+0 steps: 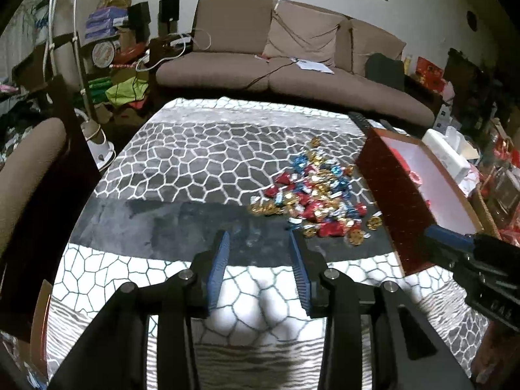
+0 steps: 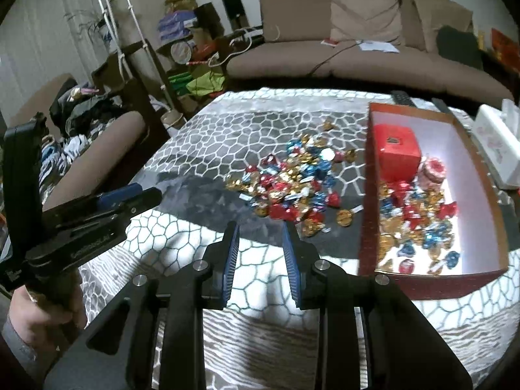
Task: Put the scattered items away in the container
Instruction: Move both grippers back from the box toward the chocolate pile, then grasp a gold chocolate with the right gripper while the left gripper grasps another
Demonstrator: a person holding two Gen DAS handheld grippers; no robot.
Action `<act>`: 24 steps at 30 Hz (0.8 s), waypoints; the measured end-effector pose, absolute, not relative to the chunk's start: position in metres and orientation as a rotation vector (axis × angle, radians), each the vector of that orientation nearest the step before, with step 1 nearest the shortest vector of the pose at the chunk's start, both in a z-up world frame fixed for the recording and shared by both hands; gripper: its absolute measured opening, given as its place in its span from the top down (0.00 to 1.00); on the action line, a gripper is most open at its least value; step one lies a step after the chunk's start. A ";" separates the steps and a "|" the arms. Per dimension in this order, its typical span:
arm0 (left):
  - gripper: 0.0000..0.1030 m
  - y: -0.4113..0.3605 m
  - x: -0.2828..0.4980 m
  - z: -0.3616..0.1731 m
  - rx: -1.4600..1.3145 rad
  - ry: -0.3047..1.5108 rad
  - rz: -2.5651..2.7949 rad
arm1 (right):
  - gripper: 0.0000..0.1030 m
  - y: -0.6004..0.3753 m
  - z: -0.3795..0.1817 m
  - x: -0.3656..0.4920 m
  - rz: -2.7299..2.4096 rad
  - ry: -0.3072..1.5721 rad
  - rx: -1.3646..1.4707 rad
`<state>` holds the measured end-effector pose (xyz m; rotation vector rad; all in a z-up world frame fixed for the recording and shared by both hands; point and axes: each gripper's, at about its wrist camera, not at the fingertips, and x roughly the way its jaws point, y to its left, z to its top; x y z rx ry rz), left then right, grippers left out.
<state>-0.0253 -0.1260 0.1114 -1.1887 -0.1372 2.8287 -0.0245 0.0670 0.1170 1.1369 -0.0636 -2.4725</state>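
Patterned tabletop (image 2: 201, 136): candies (image 2: 292, 182) left of red box (image 2: 367, 195); your left gripper (image 1: 258, 237) and right gripper (image 2: 260, 227) jaws parted, empty.

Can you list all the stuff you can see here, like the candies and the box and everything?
wrapped candies: a pile, red, gold, blue and silver, on the table left of the box; more inside the box
box: one, dark red outside, white inside, right side of the table
small red box: one, red, inside the box's far end
tablecloth: one, grey and white honeycomb pattern
sofa: one, brown, behind the table
left gripper: black with blue pads, open, empty
right gripper: black with blue pads, nothing between them
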 end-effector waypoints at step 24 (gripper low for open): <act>0.61 -0.132 -0.098 0.030 -1.277 -0.297 2.605 | 0.74 0.049 0.037 -0.071 -2.551 0.137 1.212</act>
